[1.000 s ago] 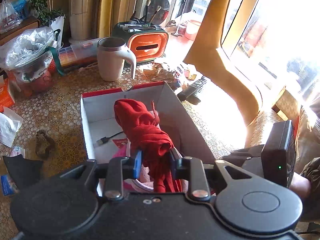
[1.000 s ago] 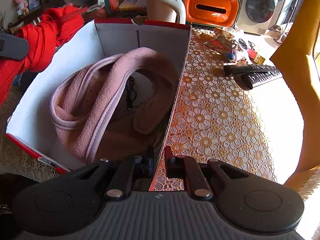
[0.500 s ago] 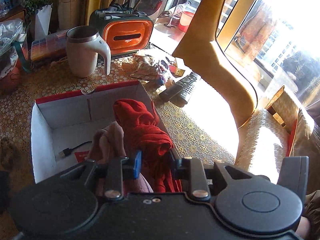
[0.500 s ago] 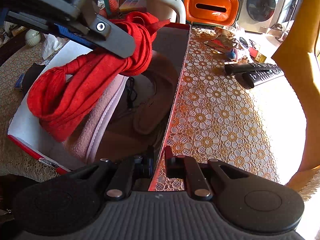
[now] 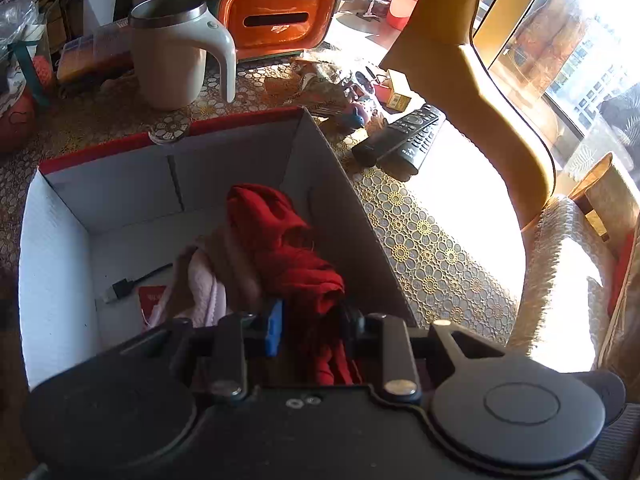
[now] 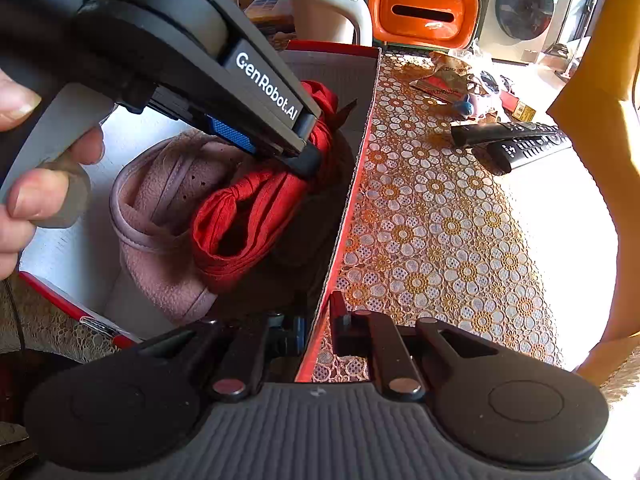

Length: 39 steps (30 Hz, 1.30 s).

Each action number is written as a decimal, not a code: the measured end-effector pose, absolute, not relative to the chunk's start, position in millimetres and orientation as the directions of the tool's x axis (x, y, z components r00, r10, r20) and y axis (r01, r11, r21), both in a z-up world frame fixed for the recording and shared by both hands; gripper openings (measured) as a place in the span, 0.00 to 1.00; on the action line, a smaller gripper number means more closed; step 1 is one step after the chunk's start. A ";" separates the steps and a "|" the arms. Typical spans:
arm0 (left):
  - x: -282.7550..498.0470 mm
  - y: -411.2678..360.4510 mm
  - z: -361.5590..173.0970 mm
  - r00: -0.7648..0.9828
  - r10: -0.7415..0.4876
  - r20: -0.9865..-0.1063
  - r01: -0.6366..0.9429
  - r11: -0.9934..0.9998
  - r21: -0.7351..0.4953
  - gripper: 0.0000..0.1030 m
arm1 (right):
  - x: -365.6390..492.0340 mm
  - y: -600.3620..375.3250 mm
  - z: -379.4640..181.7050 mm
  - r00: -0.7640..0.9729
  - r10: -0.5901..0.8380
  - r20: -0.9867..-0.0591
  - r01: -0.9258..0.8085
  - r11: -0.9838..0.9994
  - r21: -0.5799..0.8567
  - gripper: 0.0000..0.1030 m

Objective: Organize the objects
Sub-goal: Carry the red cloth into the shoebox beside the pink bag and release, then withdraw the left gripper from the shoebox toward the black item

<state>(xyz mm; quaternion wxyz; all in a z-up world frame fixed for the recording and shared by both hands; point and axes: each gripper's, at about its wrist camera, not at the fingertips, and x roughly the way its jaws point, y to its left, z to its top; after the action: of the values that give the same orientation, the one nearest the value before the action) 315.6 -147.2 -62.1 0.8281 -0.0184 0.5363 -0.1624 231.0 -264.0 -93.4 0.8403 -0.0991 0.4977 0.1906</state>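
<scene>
Cardboard box point(image 5: 120, 188) on the lace-covered table point(image 6: 440, 216), seen from both wrists. We see the left gripper point(image 5: 312, 320) clamped on a red cloth point(image 6: 248, 216) that hangs inside the box, apparently resting on a pink fleece item point(image 6: 160, 208). The right gripper point(image 6: 320, 320) pinches the box's near side wall.

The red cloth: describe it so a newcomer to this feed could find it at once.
Find the white cardboard box with the red rim on the flower-patterned tablecloth. Inside it lies a pink fleece item. The red cloth is the knotted bundle hanging over that fleece, pinched in the left tool: the only bright red fabric there.
</scene>
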 end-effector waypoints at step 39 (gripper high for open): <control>219.5 -43.4 23.4 0.583 -0.192 -0.789 0.082 0.981 -0.179 0.78 | 225.8 -272.5 -91.9 0.432 0.244 -0.868 -0.434 0.900 0.037 0.11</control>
<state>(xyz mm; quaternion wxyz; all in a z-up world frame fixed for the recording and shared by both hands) 219.5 -43.4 23.4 0.8876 -0.0615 0.4500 -0.0772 225.8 -272.5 -91.9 0.8406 -0.0964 0.4934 0.2017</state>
